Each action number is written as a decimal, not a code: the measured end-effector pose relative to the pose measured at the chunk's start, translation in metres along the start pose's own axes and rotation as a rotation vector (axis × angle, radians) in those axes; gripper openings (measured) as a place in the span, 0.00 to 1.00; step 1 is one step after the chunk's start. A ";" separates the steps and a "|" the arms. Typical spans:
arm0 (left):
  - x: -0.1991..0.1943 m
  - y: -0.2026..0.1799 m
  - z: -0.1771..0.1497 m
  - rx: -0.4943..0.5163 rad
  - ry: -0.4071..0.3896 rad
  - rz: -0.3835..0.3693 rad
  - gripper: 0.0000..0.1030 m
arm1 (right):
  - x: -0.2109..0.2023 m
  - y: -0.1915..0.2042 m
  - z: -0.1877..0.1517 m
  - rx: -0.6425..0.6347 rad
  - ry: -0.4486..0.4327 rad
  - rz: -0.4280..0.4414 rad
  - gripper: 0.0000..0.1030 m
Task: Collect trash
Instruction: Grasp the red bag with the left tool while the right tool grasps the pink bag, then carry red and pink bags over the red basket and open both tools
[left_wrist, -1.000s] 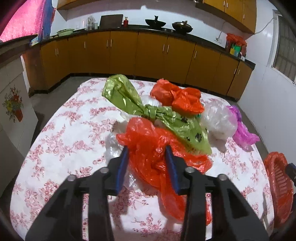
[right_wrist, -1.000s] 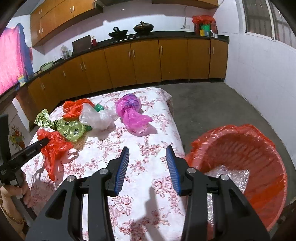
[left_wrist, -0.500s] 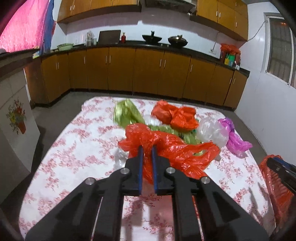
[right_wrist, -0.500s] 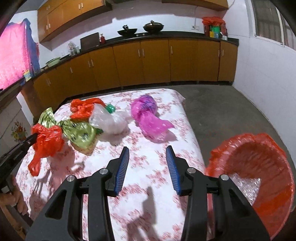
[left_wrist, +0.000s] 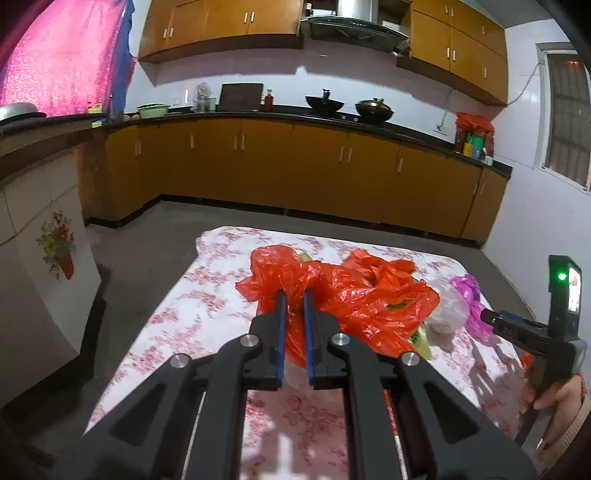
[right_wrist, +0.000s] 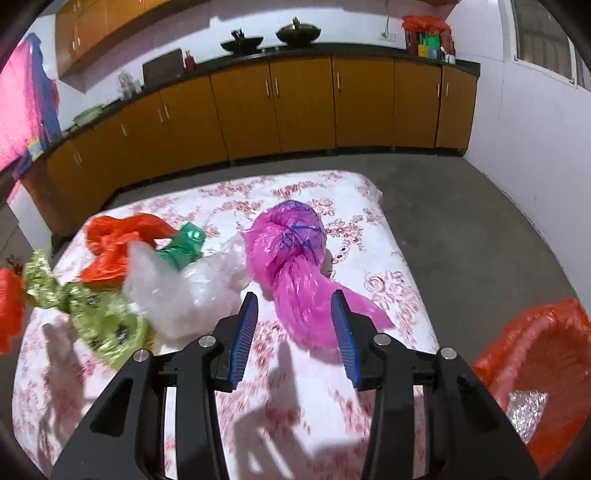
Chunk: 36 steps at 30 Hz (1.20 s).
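Observation:
My left gripper (left_wrist: 294, 301) is shut on a crumpled red plastic bag (left_wrist: 343, 295) and holds it above the floral-cloth table (left_wrist: 207, 306). My right gripper (right_wrist: 294, 314) is open, its fingers on either side of a pink plastic bag (right_wrist: 295, 266) lying on the table (right_wrist: 369, 206). A clear bag (right_wrist: 177, 284), a green-gold foil wrapper (right_wrist: 92, 310), a second red bag (right_wrist: 114, 240) and a green wrapper (right_wrist: 186, 243) lie to the left of it. A red-lined trash bin (right_wrist: 546, 354) stands off the table's right side.
Orange kitchen cabinets (left_wrist: 295, 170) line the far wall, with grey floor between them and the table. A white appliance with a flower sticker (left_wrist: 48, 280) stands left of the table. The right gripper's handle and the hand on it (left_wrist: 546, 343) show in the left wrist view.
My left gripper closed on the red bag and lifted it off the table. My right gripper moved left from the bin to the pink bag, staying open.

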<state>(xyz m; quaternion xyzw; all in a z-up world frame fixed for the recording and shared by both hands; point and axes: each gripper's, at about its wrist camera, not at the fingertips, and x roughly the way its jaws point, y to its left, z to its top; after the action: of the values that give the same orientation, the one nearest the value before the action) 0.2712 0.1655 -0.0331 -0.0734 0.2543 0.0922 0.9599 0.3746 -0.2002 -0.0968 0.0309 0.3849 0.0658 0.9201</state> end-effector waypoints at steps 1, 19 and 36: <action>0.001 0.001 0.001 -0.001 0.000 0.006 0.10 | 0.006 0.000 0.001 -0.003 0.014 -0.005 0.41; -0.011 -0.011 0.009 0.004 -0.017 -0.034 0.10 | -0.048 -0.028 -0.037 0.063 0.057 0.103 0.08; -0.049 -0.029 0.028 0.031 -0.068 -0.100 0.10 | -0.115 -0.040 -0.050 0.058 -0.009 0.119 0.08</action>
<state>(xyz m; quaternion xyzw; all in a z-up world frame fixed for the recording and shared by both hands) 0.2490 0.1355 0.0181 -0.0681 0.2191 0.0424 0.9724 0.2633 -0.2560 -0.0551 0.0807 0.3799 0.1092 0.9150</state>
